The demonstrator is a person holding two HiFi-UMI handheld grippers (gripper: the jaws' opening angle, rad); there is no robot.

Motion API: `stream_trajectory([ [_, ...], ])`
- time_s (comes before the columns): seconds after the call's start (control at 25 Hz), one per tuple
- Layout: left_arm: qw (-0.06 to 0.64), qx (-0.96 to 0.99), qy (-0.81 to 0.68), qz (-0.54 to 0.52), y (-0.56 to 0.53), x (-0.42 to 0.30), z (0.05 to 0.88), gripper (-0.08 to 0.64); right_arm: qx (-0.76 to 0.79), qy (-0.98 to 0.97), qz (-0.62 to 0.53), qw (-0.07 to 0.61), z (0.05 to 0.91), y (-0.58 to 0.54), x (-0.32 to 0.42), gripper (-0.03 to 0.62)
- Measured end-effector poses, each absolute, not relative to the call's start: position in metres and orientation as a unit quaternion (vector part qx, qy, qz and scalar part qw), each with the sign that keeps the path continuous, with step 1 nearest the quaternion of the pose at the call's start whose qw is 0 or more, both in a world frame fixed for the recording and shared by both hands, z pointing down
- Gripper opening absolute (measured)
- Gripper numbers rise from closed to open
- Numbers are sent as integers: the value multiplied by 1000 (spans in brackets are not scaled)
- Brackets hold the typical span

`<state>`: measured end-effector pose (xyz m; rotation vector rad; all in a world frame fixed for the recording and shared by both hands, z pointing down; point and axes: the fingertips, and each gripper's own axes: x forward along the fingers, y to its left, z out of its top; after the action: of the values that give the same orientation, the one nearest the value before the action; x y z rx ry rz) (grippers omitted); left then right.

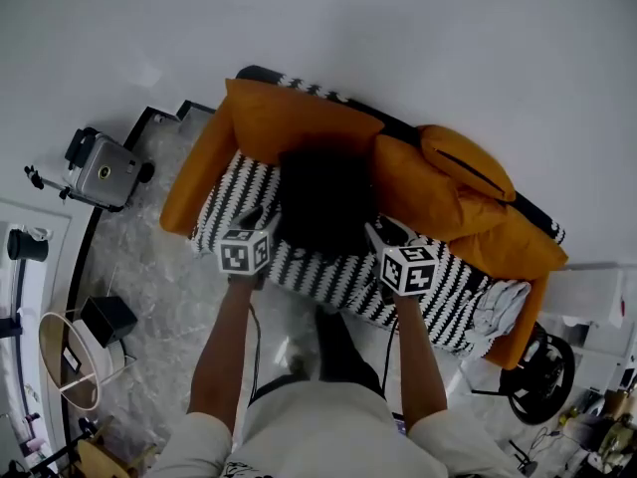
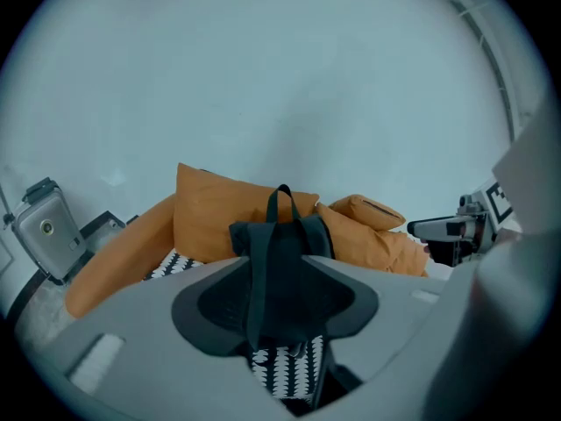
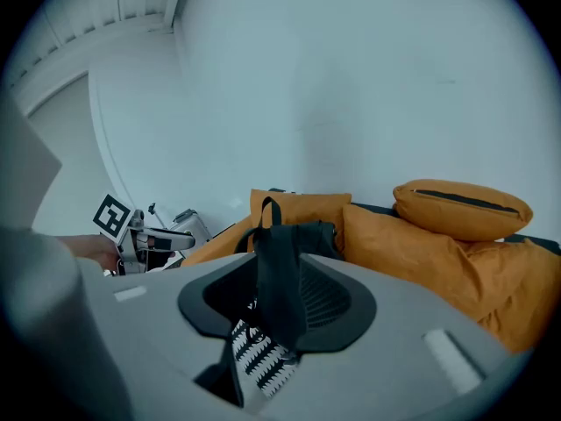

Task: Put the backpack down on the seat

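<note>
A black backpack [image 1: 323, 202] stands upright on the zigzag-patterned sofa seat [image 1: 224, 207], leaning on the orange back cushion [image 1: 299, 118]. My left gripper [image 1: 261, 219] is at its left side and my right gripper [image 1: 383, 232] at its right. In the left gripper view a shoulder strap [image 2: 257, 288] of the backpack [image 2: 285, 235] hangs down between the jaws of the left gripper [image 2: 280, 345], which stand a little apart. In the right gripper view the other strap [image 3: 279, 288] lies slack between the right gripper's [image 3: 263, 345] jaws, with the backpack [image 3: 302, 235] just behind.
Orange cushions [image 1: 438, 182] pile up on the sofa's right half, with a grey blanket [image 1: 498, 307] at its end. A silver case [image 1: 103, 170] and a round stool [image 1: 68, 361] stand on the marble floor to the left. A black wheeled base [image 1: 542, 371] is at the right.
</note>
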<state>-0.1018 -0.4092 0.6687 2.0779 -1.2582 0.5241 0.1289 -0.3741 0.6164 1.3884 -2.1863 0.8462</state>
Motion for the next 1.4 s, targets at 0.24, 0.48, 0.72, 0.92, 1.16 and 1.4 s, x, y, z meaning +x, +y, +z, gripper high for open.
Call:
stream_trajectory([
  [0.24,270,806,-496,179,-378,-115,621,121,495,-806,253,206,572,-341,118,92],
  [0.48,219,818,-507,162,-345,-131,571,63,512,-809,207,201,529,-310,113,26],
  [0.72,182,830,-506,149,-306,-145,527,11,526,-811,185,175,491,-273,103,5],
  [0.92,146,838,-504,146,-274,-155,497,11,530,-816,166,162,465,-240,94,3],
  [1.16,123,843,-508,128,-235,-166,468,11,531,-820,140,158,435,-198,82,3],
  [1.4,89,850,-507,110,-199,-169,435,11,533,-827,110,142,403,-161,74,5],
])
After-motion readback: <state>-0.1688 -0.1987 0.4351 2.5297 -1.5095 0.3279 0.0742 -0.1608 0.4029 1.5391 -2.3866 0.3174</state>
